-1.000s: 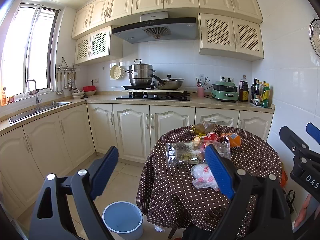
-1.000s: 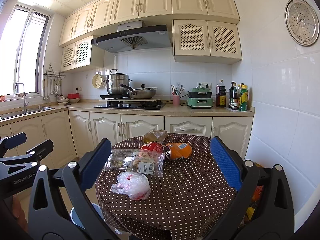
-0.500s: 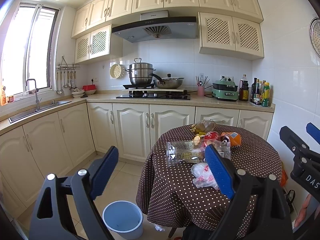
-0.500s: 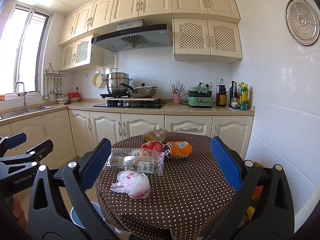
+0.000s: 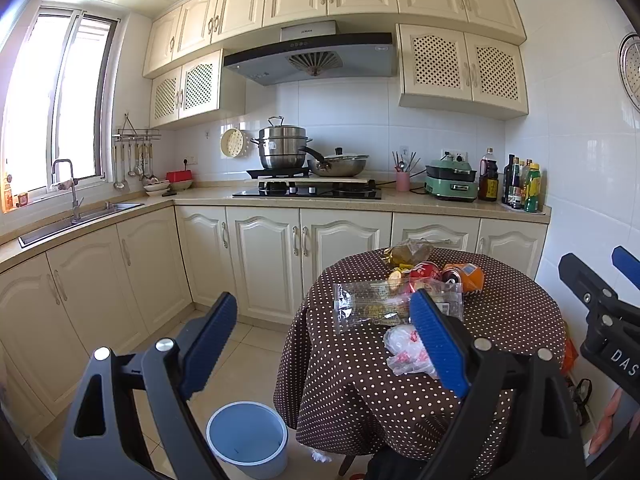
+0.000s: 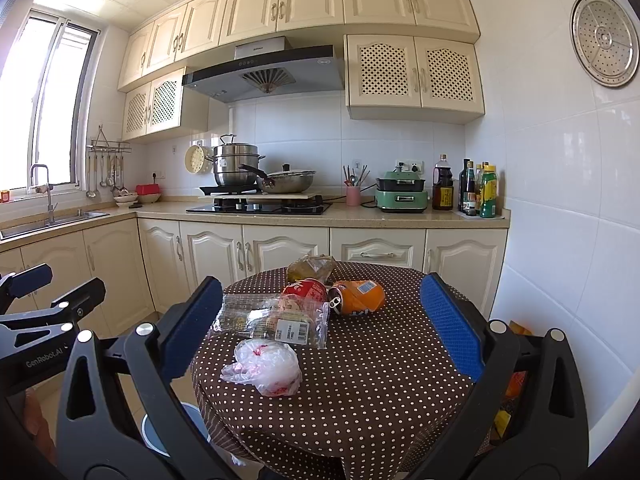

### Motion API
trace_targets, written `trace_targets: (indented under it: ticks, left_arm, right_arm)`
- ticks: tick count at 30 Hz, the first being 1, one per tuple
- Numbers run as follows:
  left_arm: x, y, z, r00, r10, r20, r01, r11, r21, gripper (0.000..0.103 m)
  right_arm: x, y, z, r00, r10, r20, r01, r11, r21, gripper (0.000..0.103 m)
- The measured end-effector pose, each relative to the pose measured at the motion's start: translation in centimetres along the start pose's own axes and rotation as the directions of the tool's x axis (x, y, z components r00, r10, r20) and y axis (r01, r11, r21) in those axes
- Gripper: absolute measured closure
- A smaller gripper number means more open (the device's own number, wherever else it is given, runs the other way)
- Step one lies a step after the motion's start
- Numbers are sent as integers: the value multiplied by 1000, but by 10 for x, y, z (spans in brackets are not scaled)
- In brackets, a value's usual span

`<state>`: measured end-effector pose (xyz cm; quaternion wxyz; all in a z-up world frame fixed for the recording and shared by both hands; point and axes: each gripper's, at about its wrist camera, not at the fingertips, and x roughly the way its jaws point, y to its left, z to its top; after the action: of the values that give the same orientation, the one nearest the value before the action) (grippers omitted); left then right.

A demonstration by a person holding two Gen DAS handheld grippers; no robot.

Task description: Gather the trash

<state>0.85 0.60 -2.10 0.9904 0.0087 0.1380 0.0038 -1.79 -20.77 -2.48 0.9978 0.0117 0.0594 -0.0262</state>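
A round table with a brown dotted cloth (image 6: 380,368) holds the trash: a crumpled white plastic bag (image 6: 266,366) at the near left, a clear wrapper (image 6: 276,318), a red can (image 6: 306,290), an orange can (image 6: 358,296) and a brownish bag (image 6: 312,266) at the back. The same trash shows in the left wrist view, with the white bag (image 5: 404,346) and the clear wrapper (image 5: 376,306). My left gripper (image 5: 320,332) is open and empty, left of the table. My right gripper (image 6: 320,312) is open and empty, in front of the table. A light blue bin (image 5: 247,438) stands on the floor beside the table.
Cream cabinets and a counter (image 6: 360,218) with a stove, pots and bottles run behind the table. A sink (image 5: 80,216) sits at the left under the window. A white tiled wall (image 6: 560,220) is close on the right.
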Motion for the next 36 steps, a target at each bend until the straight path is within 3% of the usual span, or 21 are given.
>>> trace_targets:
  ticks: [12, 22, 26, 32, 36]
  left_arm:
    - [10, 0, -1, 1000, 4, -29, -4, 1000, 5, 16]
    - [55, -1, -21, 987, -20, -157, 22, 1000, 6, 16]
    - [86, -15, -35, 961, -104, -254, 108, 994, 0, 16]
    - [139, -60, -56, 891, -248, -381, 262, 965, -16, 16]
    - [170, -92, -69, 862, -281, -423, 312, 950, 4, 16]
  right_arm:
    - [17, -3, -10, 999, 6, -49, -5, 1000, 19, 6]
    - [53, -15, -38, 988, -9, -154, 17, 999, 46, 6]
    - [74, -25, -53, 977, -28, -209, 41, 997, 59, 6]
    - [97, -54, -73, 963, -80, -256, 109, 989, 101, 6]
    - [108, -79, -80, 955, -118, -272, 161, 977, 141, 6]
